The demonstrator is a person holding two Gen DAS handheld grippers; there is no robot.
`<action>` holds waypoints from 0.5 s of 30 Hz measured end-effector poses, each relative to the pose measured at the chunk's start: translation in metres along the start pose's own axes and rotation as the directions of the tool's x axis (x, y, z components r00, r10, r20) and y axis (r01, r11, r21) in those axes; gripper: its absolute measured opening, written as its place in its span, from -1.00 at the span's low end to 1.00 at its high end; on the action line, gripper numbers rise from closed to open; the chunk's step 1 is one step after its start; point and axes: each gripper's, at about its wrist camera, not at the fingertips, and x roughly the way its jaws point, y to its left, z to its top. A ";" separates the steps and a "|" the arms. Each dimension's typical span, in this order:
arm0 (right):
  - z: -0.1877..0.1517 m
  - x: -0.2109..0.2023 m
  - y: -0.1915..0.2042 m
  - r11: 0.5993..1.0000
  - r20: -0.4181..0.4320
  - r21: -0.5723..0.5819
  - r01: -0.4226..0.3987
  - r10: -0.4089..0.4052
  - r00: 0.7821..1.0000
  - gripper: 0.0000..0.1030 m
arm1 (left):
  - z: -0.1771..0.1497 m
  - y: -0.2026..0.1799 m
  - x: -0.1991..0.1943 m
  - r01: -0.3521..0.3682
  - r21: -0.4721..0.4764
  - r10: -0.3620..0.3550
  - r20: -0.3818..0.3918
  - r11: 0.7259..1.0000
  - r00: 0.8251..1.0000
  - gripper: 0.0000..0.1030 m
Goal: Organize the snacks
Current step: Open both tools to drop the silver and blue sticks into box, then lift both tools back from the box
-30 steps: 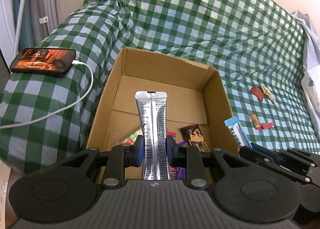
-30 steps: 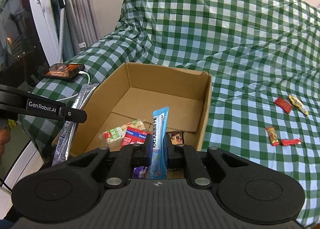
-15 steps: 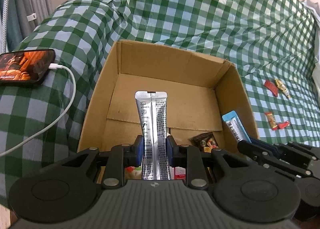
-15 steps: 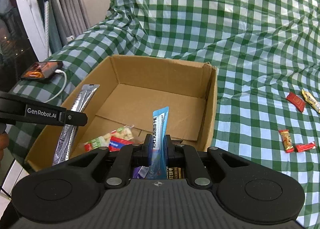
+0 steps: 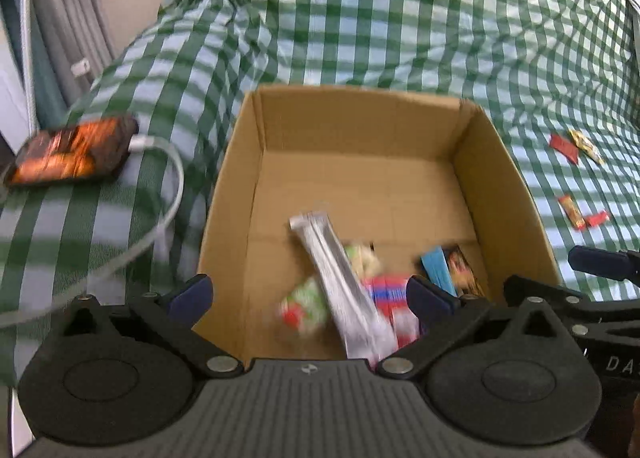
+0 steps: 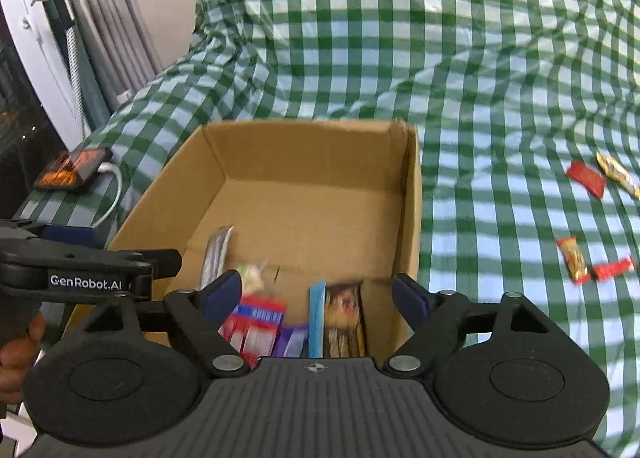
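Observation:
An open cardboard box (image 5: 360,121) (image 6: 304,149) sits on the green checked cloth. My left gripper (image 5: 310,294) hangs over its near left part, jaws opening wide. A silver stick pack (image 5: 340,286), blurred and tilted, is loose between them over the snacks in the box. My right gripper (image 6: 316,294) is over the near right corner, jaws also opening. A blue stick pack (image 6: 317,314) stands free of its pads beside a dark brown packet (image 6: 344,318). Red-and-white packs (image 6: 256,322) and a green-and-white bag (image 5: 308,306) lie on the box floor.
Several small wrapped snacks lie on the cloth right of the box: a red one (image 6: 586,177), a gold one (image 6: 618,173), an orange one (image 6: 574,260). A lit phone (image 5: 72,153) with a white cable (image 5: 168,193) lies left of the box. Curtains hang at far left.
Both grippers went from shut to wide open. The silver pack left the left jaws and tips into the box. The blue pack dropped from the right jaws into the box.

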 end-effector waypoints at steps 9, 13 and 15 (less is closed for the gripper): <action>-0.029 -0.049 0.020 1.000 0.004 -0.006 -0.004 0.004 1.000 0.83 | -0.034 0.005 -0.054 -0.017 -0.034 0.017 0.004 0.999 1.000 0.99; -0.035 -0.076 0.027 1.000 0.047 -0.009 0.004 -0.003 0.999 0.85 | -0.039 0.003 -0.081 -0.020 -0.041 0.022 0.048 0.999 0.999 0.99; -0.041 -0.089 0.029 1.000 0.061 -0.012 0.006 -0.005 0.998 0.87 | -0.045 0.000 -0.094 -0.016 -0.046 0.019 0.064 0.999 0.998 0.99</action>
